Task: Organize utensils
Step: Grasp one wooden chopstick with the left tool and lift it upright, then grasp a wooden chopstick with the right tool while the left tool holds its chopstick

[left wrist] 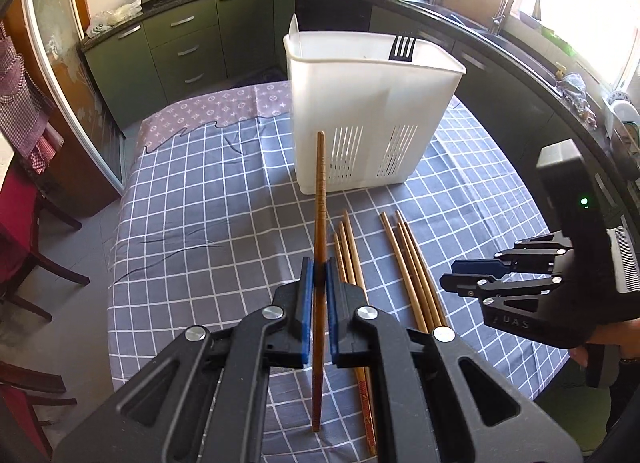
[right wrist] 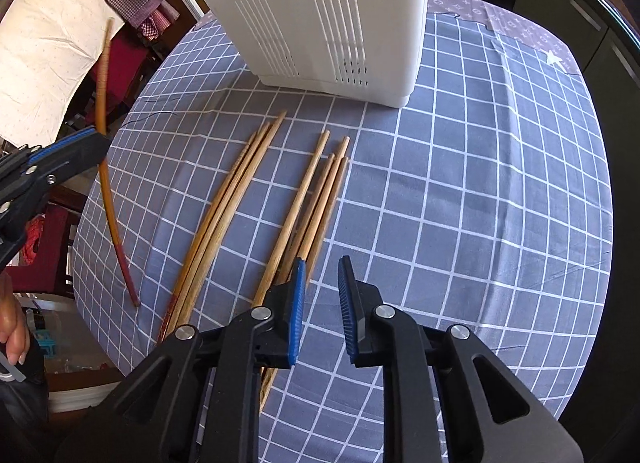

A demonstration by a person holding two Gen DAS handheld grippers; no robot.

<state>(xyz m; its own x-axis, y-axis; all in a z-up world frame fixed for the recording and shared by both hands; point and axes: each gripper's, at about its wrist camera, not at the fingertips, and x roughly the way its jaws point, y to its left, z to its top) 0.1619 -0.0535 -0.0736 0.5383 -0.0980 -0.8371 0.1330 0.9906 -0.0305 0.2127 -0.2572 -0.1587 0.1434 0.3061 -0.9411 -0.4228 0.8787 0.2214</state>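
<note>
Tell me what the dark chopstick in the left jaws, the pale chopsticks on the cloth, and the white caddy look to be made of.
Dark brown chopstick held in the left gripper: likely lacquered wood, smooth and slightly glossy, with a ribbed tip.
Pale tan chopsticks lying on the checked cloth: probably unfinished bamboo or wood, matte with visible grain.
White slotted utensil caddy: moulded plastic, slightly translucent, with vent slits.

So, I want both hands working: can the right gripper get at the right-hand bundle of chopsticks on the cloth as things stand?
Probably yes. The right gripper is open and empty, hovering just over the near ends of that chopstick bundle, with nothing between them. The left gripper holds its dark chopstick off to the side.
</note>
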